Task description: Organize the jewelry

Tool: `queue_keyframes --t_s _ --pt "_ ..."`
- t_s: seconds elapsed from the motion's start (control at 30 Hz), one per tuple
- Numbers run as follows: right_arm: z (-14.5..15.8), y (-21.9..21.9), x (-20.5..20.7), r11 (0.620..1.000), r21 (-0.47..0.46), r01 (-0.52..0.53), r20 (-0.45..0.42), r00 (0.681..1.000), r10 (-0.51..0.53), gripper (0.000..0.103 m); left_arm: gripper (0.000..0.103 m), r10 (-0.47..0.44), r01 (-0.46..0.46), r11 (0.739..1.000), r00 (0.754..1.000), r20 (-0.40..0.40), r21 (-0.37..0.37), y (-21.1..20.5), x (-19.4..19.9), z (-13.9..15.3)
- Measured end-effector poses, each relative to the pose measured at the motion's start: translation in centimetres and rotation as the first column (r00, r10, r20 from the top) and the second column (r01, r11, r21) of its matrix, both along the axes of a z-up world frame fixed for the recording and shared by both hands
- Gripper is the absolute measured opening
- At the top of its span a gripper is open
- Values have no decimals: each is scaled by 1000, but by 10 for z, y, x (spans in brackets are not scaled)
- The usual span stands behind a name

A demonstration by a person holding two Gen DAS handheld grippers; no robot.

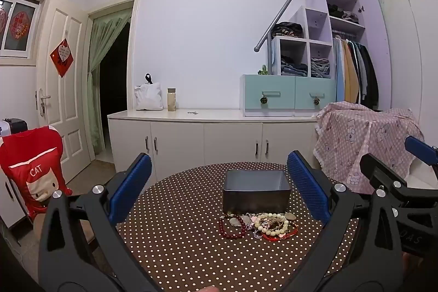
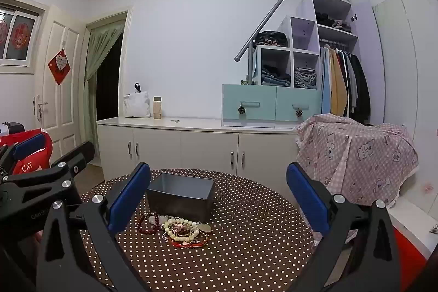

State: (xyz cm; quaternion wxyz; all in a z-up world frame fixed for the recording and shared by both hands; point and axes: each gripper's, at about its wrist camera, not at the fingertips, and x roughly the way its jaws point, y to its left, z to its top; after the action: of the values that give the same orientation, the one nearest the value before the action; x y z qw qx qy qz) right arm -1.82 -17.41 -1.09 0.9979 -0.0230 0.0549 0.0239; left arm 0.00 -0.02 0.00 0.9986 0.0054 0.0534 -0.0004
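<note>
A pile of jewelry (image 1: 260, 227) lies on the round polka-dot table (image 1: 178, 237): a dark red bead bracelet (image 1: 231, 229), a cream bead bracelet (image 1: 273, 223), red cord and pendants. It also shows in the right wrist view (image 2: 182, 233). Just behind it stands an open grey metal box (image 1: 256, 189), also seen in the right wrist view (image 2: 180, 196). My left gripper (image 1: 219, 190) is open and empty, raised in front of the pile. My right gripper (image 2: 219, 196) is open and empty, to the right of the left one (image 2: 41, 177).
A chair with a red cat cover (image 1: 35, 174) stands left of the table. A pink patterned cloth (image 1: 364, 138) covers something at the right. White cabinets (image 1: 205, 138) with teal drawers (image 1: 287, 95) line the back wall.
</note>
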Motion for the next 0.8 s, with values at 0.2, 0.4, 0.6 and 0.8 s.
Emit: queue_keyframes --t_s 0.2,0.4,0.6,0.8 --pt "-2 0 1 1000 1 -1 -5 1000 1 95 97 -6 6 1000 1000 -3 -17 1 1 1" --pt "-2 1 -2 1000 4 0 -9 1000 0 95 97 -6 5 1000 1000 -8 -15 9 5 4" --pt "-5 -2 3 1000 12 -2 -14 1000 2 95 97 -4 4 1000 1000 -3 -12 5 1 1" --pt "-7 -6 2 1000 19 -2 -13 1000 2 95 97 0 0 1000 1000 -1 0 -1 0 -2"
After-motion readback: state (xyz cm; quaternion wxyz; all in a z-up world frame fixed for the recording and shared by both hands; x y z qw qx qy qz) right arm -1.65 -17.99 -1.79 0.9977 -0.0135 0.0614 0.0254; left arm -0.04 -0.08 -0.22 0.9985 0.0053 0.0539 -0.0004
